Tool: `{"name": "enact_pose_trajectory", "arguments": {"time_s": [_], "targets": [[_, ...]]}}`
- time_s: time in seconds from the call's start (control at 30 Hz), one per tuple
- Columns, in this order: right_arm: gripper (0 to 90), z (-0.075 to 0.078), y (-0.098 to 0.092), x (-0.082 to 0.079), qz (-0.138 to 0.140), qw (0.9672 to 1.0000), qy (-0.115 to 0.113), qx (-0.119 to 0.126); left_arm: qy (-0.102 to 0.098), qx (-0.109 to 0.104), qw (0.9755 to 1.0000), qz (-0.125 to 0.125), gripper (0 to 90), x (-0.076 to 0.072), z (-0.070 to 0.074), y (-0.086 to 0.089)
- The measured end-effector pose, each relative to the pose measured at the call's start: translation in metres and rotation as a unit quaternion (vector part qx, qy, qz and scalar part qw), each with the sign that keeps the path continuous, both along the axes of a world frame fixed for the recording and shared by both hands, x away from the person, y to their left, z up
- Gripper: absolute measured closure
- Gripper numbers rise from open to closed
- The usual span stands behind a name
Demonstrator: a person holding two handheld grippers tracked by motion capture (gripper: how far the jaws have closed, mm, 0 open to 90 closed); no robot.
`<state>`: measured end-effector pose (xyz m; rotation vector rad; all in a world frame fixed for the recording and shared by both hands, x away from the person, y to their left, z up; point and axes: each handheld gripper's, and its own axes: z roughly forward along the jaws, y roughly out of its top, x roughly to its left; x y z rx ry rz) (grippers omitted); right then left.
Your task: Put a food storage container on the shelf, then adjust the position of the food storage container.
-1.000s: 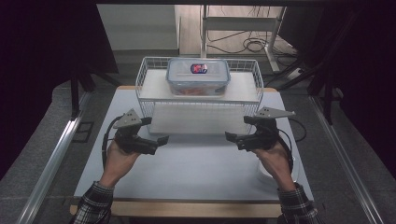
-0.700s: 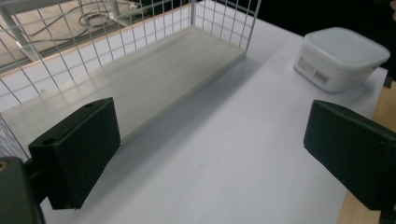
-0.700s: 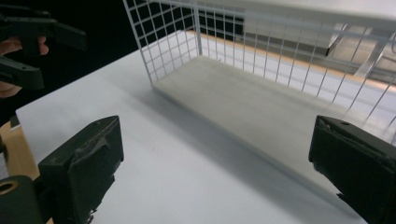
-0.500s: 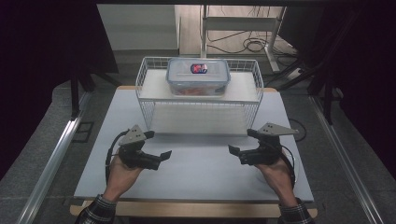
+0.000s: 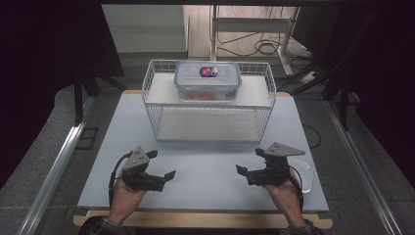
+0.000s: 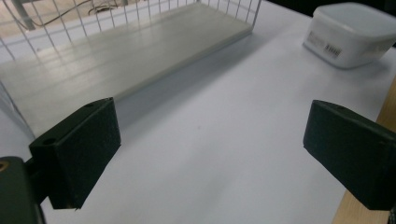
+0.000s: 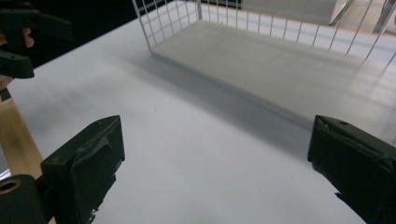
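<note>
A white wire rack (image 5: pixel 208 125) stands at the back middle of the white table (image 5: pixel 205 186). On its upper shelf rests a clear food box with a blue-rimmed lid (image 5: pixel 208 79); the lower shelf (image 6: pixel 126 51) (image 7: pixel 275 65) is bare. My left gripper (image 5: pixel 161 164) (image 6: pixel 212 154) hovers low at the front left, open, with nothing between its jaws. At the front right my right gripper (image 5: pixel 249 161) (image 7: pixel 215 172) is likewise open and holds nothing. The two point toward each other. The left gripper (image 7: pixel 18 42) appears far off in the right gripper view.
A pale translucent lidded box (image 5: pixel 304 171) (image 6: pixel 350 35) sits on the table just right of the right hand. The table's wooden front edge (image 5: pixel 205 220) runs close under both hands. Dark curtains flank the table; cables lie on the floor behind.
Both hands have drawn back from the rack toward the table's front edge and moved a little wider apart. The jaws stay open. The food box has not moved.
</note>
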<state>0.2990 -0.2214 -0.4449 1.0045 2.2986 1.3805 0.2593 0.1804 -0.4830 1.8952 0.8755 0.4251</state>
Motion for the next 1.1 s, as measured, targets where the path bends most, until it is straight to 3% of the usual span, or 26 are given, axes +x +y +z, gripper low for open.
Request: {"name": "enact_pose_trajectory", "arguments": {"time_s": [0.23,0.37,0.5,0.63,0.8,0.93,1.1], "targets": [[3.8,-0.015,0.002,-0.002,-0.013,0.9994,0.020,-0.025,0.009,-0.004,0.9999,0.010,3.7,-0.005,-0.008,0.008],[0.3,-0.014,-0.001,-0.003,-0.027,0.9987,0.033,-0.027,0.008,-0.007,0.9999,0.013,3.7,-0.004,-0.009,0.010],[2.7,-0.012,-0.013,-0.002,-0.053,0.9971,0.046,-0.030,0.015,-0.007,0.9998,0.013,3.7,-0.002,-0.013,0.012],[17.2,-0.011,-0.029,-0.004,-0.081,0.9950,0.049,-0.030,0.019,-0.006,0.9997,0.013,3.8,-0.001,-0.016,0.012],[47.9,-0.012,-0.053,-0.007,-0.099,0.9922,0.062,-0.044,0.022,-0.006,0.9997,0.012,3.9,0.000,-0.018,0.012],[68.9,-0.013,-0.073,-0.012,-0.117,0.9896,0.058,-0.061,0.025,-0.004,0.9996,0.013,4.1,0.000,-0.019,0.012],[87.3,-0.009,-0.101,-0.019,-0.160,0.9831,0.052,-0.072,0.027,-0.003,0.9996,0.012,4.3,0.000,-0.019,0.011]]}}
